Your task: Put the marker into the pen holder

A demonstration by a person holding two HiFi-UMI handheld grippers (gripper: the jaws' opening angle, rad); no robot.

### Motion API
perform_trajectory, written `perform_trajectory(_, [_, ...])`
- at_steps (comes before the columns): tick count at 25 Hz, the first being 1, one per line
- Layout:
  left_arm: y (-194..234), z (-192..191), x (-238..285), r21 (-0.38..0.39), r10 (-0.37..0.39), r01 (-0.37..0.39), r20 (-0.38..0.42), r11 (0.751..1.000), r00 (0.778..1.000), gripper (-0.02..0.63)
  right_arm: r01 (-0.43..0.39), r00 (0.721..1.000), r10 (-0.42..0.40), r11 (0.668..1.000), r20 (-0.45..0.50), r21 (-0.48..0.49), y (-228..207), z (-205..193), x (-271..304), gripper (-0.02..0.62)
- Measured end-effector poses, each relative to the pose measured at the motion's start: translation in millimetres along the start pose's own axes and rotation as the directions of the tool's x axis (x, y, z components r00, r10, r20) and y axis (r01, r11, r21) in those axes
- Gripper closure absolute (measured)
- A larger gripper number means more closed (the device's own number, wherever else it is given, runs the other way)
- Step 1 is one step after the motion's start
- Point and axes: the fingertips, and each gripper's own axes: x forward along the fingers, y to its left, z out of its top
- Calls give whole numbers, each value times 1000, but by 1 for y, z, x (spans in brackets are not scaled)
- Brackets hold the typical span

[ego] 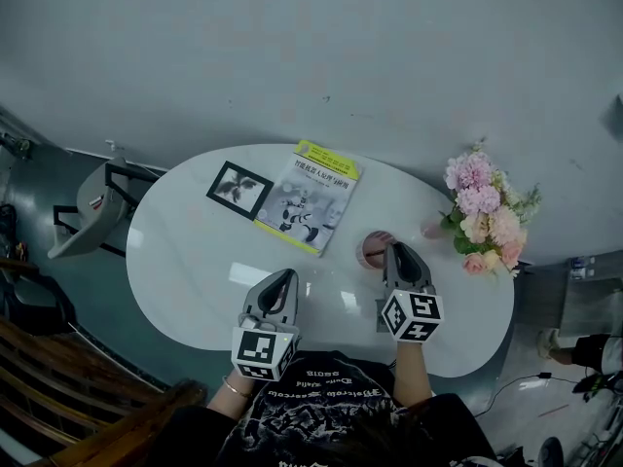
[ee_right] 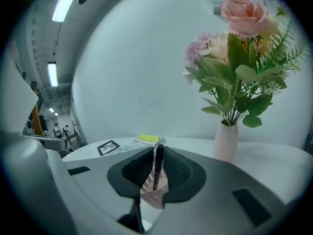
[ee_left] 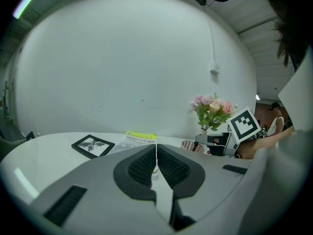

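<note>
A black marker [ee_right: 158, 161] stands upright between the pads of my right gripper [ee_right: 157, 153], its lower end inside the pink mesh pen holder [ee_right: 155, 194]. The pads stand slightly apart and do not visibly press on it. In the head view the right gripper [ego: 397, 252] reaches over the pen holder [ego: 371, 250] at the right of the white table [ego: 195, 280]; the marker cannot be made out there. My left gripper [ego: 283, 279] hovers over the table's front middle, jaws together and empty. The left gripper view shows its pads [ee_left: 145, 166] meeting, with the pen holder [ee_left: 190, 146] off to the right.
A yellow-topped booklet [ego: 310, 195] and a black picture frame [ego: 239, 188] lie at the table's back. A vase of pink flowers [ego: 484, 217] stands at the right edge, close behind the pen holder. A grey chair [ego: 92, 212] sits left of the table.
</note>
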Motion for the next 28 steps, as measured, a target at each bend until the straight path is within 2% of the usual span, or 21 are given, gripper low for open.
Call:
perform_trajectory(4, [-1,-2,1,2,1,-1,-5,1000,1000,580,8,1000,-8,1000,-11,2,-3,-4,-1,509])
perform_trajectory(13, [-6,-3,-2,6,-2,2,3,1000,1000,580,15,999,-15,1000,-31,1,-8,-9,-4,459])
perform_trajectory(16, [-8,-3,-3,10,-8,8,4,1000,1000,580,19,999,-20,1000,-42,-17,-9,-11,-6,410])
perform_trajectory(28, [-20,-5,-9,20,-44,43,11,999,999,580,7,1000,-5,998,28,-56,4,6,-32,385])
